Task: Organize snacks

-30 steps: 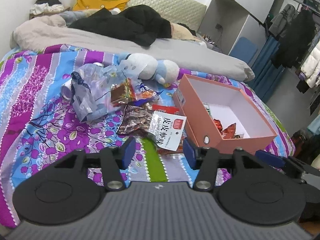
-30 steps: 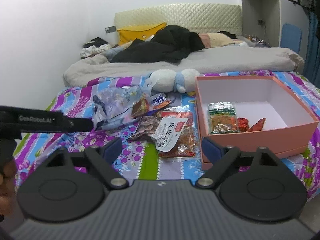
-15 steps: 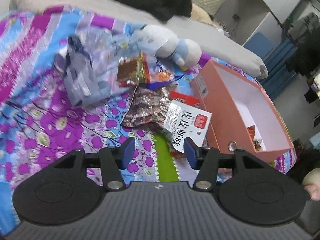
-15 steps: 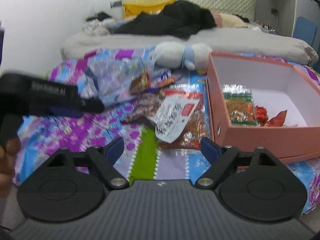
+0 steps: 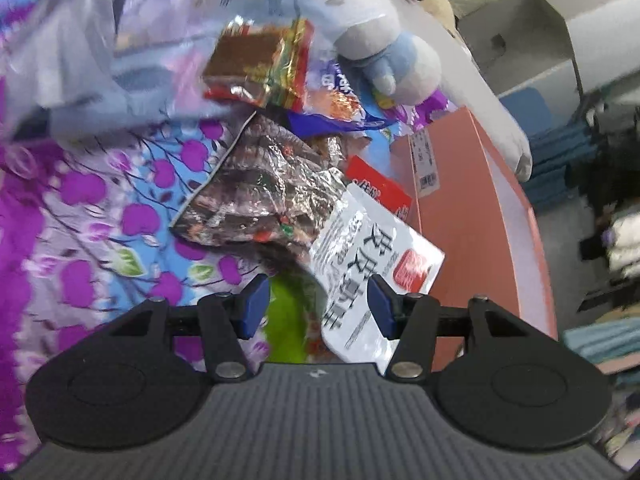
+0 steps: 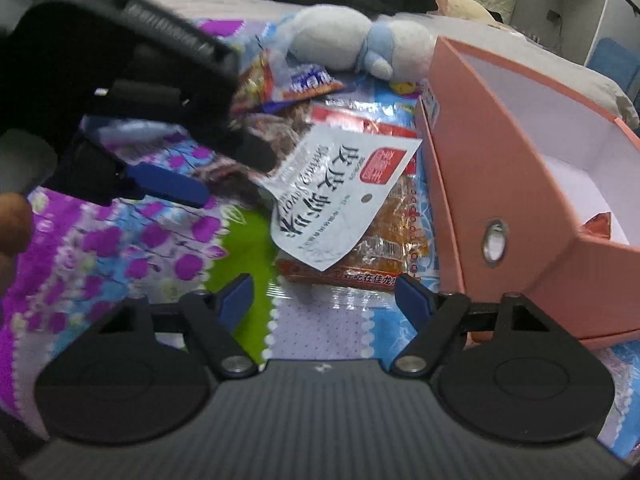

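A pile of snack packets lies on the flowered bedspread beside an open pink box. On top is a white packet with black writing, over an orange clear packet and next to a crinkled silver packet. My left gripper stands open low over the pile; the white packet's near end lies between its pads, close to the right one. My right gripper is closing, with nothing pressed between its pads; the orange packet's edge lies just ahead.
A white and blue plush toy lies behind the pile. A brown and red packet rests on a clear plastic bag. A red packet shows inside the box. A hand is at the left edge.
Both grippers have dropped towards the snack pile, which now fills the views. The left one has rolled and reached the white packet. The right jaws have narrowed a little.
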A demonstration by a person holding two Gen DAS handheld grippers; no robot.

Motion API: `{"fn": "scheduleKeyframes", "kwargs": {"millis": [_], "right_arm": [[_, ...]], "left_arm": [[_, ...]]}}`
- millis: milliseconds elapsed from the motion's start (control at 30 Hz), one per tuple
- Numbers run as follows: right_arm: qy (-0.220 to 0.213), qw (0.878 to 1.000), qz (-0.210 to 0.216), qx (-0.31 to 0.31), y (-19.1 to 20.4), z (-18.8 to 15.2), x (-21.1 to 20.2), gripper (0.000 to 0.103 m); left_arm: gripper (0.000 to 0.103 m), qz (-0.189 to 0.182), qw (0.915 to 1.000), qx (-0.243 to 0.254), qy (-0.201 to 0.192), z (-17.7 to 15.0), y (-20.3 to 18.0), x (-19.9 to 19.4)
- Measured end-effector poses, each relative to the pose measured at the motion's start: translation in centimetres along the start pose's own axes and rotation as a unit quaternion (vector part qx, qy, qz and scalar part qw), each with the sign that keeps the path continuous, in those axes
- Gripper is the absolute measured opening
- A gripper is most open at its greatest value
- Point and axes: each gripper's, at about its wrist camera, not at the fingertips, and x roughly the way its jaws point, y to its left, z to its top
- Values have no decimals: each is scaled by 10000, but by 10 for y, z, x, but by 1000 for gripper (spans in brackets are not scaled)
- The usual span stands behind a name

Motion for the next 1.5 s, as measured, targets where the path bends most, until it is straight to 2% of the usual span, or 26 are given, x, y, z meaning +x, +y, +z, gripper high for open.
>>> {"fn": "scheduleKeyframes", "kwargs": {"millis": [67, 233, 367, 467, 533, 700, 900, 1000, 1033, 1067, 1233, 1300, 1500], "right_arm": [[-2, 9999, 84, -106, 1, -1, 5, 79], [-165, 9993, -8, -325, 3, 0, 12, 80], [-230, 9988, -66, -431, 6, 3, 20, 82], [-271, 9981, -123, -546, 9, 7, 25, 82], [-261, 9981, -148, -532, 8, 10, 30, 85], [-66, 9997, 94, -207, -1, 16, 37, 86], [117, 9995, 234, -147, -4, 23, 33, 61], [162, 9993, 310, -146, -2, 23, 23, 49], [177, 9991, 355, -159, -2, 22, 19, 43], [199, 9988, 421, -165, -1, 22, 15, 30], [260, 9981, 537, -157, 4, 15, -2, 22], [271, 9974, 654, -130, 5, 11, -11, 14], [315, 9955, 883, -157, 16, -6, -33, 13]], "left_arm": [[59, -135, 9998, -164, 27, 6, 4, 9], [58, -30, 9995, -317, 0, 13, 7, 23], [55, -111, 9981, -608, -39, 14, 19, 34], [46, -205, 9965, -801, -92, 16, 27, 35], [30, -227, 9952, -944, -87, 18, 32, 36], [23, -347, 9947, -959, -138, 17, 37, 31], [17, -533, 9947, -859, -183, 16, 34, 15], [16, -514, 9956, -750, -236, 9, 28, -1], [16, -509, 9957, -730, -255, 7, 26, -6], [16, -536, 9957, -716, -261, 5, 25, -12], [15, -524, 9958, -671, -324, -10, 25, -35], [14, -521, 9958, -651, -366, -17, 25, -47], [14, -413, 9952, -707, -536, -43, 34, -84]]}}
